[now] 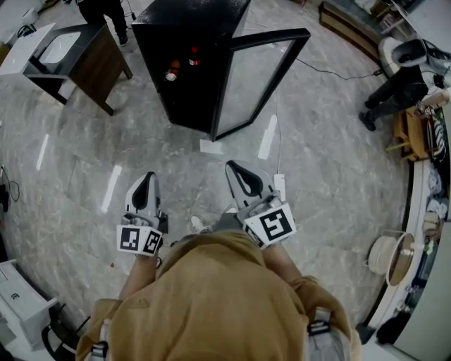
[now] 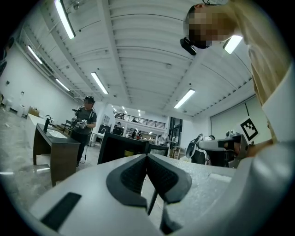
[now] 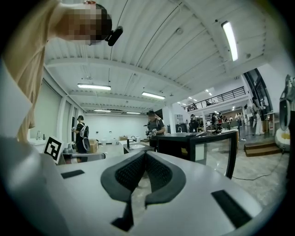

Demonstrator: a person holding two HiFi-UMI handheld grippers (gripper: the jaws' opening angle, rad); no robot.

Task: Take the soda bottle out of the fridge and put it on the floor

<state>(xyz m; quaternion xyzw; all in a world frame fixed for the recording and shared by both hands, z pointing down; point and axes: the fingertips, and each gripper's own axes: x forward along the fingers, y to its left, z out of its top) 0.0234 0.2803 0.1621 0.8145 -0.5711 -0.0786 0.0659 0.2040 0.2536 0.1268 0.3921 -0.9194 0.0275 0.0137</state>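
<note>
A black fridge (image 1: 187, 63) stands on the marble floor ahead of me, its glass door (image 1: 257, 81) swung open to the right. Inside it I see a dark bottle with a red cap (image 1: 194, 56) and an orange-and-white item (image 1: 171, 72) beside it. Both grippers are held low in front of me, well short of the fridge. My left gripper (image 1: 146, 178) is shut and empty, its pads meeting (image 2: 146, 156). My right gripper (image 1: 233, 168) is also shut with nothing in it (image 3: 145, 154). The right gripper view shows the fridge (image 3: 182, 140) and its door (image 3: 216, 150) beyond the jaws.
A dark table with a white basin (image 1: 74, 53) stands left of the fridge, a person (image 1: 106, 10) behind it. Another person (image 1: 394, 88) is at the right by shelves. A white power strip (image 1: 280, 187), a cable (image 1: 331, 70) and a paper (image 1: 210, 147) lie on the floor.
</note>
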